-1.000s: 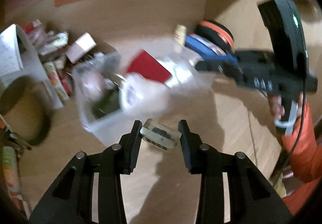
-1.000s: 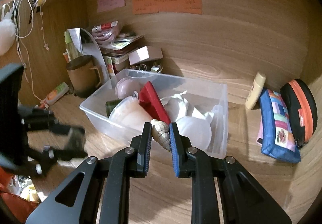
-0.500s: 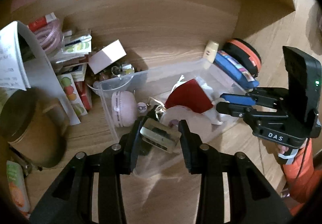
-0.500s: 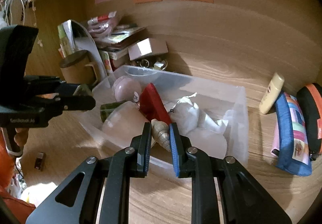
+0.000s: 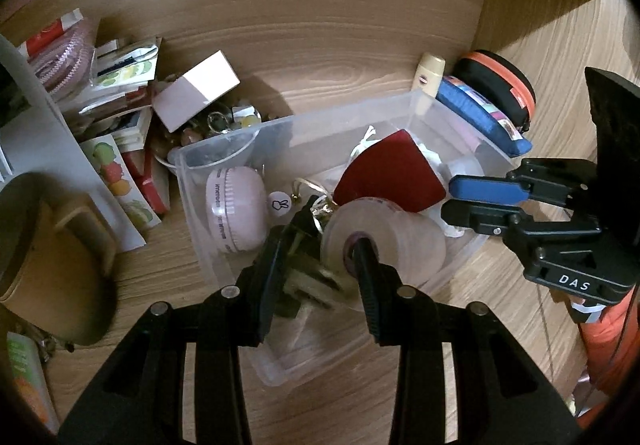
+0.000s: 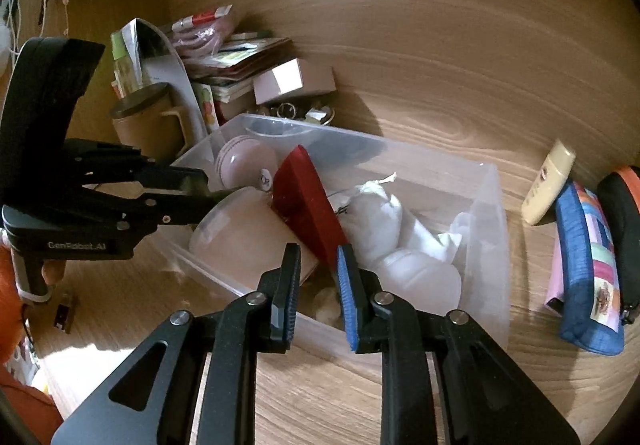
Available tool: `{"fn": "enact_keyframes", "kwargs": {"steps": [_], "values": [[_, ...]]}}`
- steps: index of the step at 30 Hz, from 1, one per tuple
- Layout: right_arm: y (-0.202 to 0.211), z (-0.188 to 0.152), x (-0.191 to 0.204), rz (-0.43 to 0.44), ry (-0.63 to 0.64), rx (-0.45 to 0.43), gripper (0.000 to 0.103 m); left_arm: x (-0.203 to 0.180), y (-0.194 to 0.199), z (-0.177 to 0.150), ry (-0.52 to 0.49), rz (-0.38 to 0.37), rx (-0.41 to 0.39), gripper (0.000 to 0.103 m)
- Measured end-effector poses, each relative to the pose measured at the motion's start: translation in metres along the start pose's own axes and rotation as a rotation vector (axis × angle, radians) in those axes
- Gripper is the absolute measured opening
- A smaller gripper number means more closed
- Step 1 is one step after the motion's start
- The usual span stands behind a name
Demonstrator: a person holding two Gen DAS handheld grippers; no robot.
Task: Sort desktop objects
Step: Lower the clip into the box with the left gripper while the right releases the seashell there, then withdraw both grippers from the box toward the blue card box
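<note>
A clear plastic bin (image 5: 304, 117) (image 6: 496, 205) holds a pink round case (image 5: 236, 205), a red wedge (image 6: 308, 205), a pale pink cup (image 6: 248, 229) and white cloth (image 6: 384, 221). My left gripper (image 5: 320, 257) (image 6: 208, 191) hangs over the bin's near left part, shut on a small pale block (image 5: 312, 281). My right gripper (image 6: 319, 251) (image 5: 448, 199) is at the bin's front wall with its jaws opening and nothing between the blue pads. A spiral shell (image 6: 326, 303) lies in the bin just below them.
A brown mug (image 6: 152, 125) and a pile of packets and booklets (image 6: 236, 57) stand left of the bin, with a white box (image 6: 292, 79) behind it. A cream tube (image 6: 550, 185), blue pouch (image 6: 588, 269) and black-orange case (image 6: 624, 213) lie to the right.
The right jaws have parted and the shell they held now lies in the bin. The left gripper has moved in over the bin, still holding the pale block.
</note>
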State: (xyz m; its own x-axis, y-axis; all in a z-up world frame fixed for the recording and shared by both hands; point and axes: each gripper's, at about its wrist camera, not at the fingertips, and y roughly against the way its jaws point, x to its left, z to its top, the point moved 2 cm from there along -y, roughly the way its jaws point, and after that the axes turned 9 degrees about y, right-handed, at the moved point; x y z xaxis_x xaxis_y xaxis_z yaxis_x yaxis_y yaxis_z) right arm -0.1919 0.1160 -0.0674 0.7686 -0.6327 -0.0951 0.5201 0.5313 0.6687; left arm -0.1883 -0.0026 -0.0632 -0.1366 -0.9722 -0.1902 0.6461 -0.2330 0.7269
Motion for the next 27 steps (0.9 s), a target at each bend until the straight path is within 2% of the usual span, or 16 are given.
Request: {"fn": "enact_keyframes", "kwargs": {"steps": [2,3,6,13,15,17,21,23,25,27], "values": [[0.002,0.000,0.000,-0.008,-0.002,-0.007,0.035,-0.001,0.001,0.000,-0.006,0.008,-0.004,0.036],[0.002,0.000,0.000,-0.012,-0.001,-0.010,0.037,-0.001,0.002,0.000,-0.011,0.021,-0.007,0.036],[0.008,0.001,0.002,-0.016,0.007,-0.024,0.037,-0.001,0.006,-0.001,-0.009,0.017,-0.008,0.037],[0.024,0.006,0.016,-0.021,0.029,-0.054,0.037,-0.006,0.031,-0.010,-0.039,0.069,-0.056,0.049],[0.029,0.007,0.023,-0.011,0.035,-0.061,0.038,-0.006,0.039,-0.013,-0.042,0.087,-0.071,0.057],[0.034,0.006,0.031,-0.005,0.043,-0.065,0.039,-0.007,0.050,-0.018,-0.046,0.108,-0.101,0.071],[0.043,0.004,0.054,0.003,0.075,-0.071,0.045,-0.007,0.071,-0.032,-0.058,0.131,-0.137,0.076],[0.045,0.003,0.065,0.017,0.085,-0.074,0.045,-0.005,0.080,-0.042,-0.056,0.145,-0.145,0.086],[0.046,0.002,0.078,0.035,0.094,-0.075,0.045,0.000,0.091,-0.054,-0.045,0.162,-0.156,0.091],[0.045,-0.001,0.093,0.058,0.101,-0.071,0.045,0.004,0.098,-0.065,-0.034,0.166,-0.155,0.091]]}}
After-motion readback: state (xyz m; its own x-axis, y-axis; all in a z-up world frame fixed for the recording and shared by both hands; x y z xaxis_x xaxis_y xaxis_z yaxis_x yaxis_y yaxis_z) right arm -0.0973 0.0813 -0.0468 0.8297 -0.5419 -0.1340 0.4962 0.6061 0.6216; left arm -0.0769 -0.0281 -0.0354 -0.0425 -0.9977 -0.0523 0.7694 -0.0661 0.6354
